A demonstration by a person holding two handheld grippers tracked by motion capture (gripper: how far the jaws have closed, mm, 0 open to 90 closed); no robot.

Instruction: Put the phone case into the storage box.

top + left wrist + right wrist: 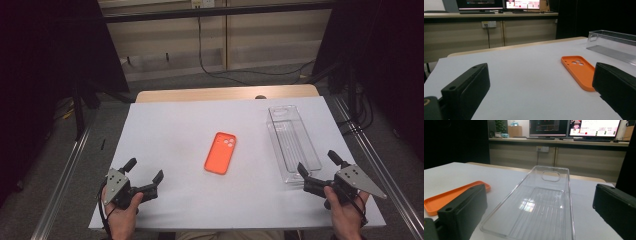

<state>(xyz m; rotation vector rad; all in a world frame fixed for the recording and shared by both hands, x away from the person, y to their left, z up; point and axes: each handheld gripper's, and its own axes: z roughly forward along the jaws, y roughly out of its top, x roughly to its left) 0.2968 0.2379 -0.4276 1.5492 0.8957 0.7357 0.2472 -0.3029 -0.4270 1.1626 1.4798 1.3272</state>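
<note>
Start of the job by the look of it: nothing is gripped, both grippers rest at the near edge of the bench (165, 125).

Left gripper (145, 181) at about 7 o'clock on the bench, jaws wide apart, empty, aimed toward 2 o'clock. In the left gripper view the jaws frame bare white surface, with the orange case (580, 71) just ahead on the right side. The hand (122, 210) holds it low and roughly level, forearm in from the bottom edge.

The case (220, 152) lies flat at bench centre, inside face up, camera cut-outs at its far end, well apart from both grippers.

The clear tray (293, 142) lies at 3 o'clock, long axis running 12 to 6, empty. The case and tray are near but not touching.

Right gripper (320, 170) at 5 o'clock, jaws apart, empty, with its left jaw tip at or just beside the tray's near end; contact can't be told. The right gripper view looks straight down the tray (541, 202).

Likely step: approach for picking the case. Next move calls for a reach forward to the case and closing on one thin edge, since it lies flat with a low wall and could slide on the smooth sheet.
</note>
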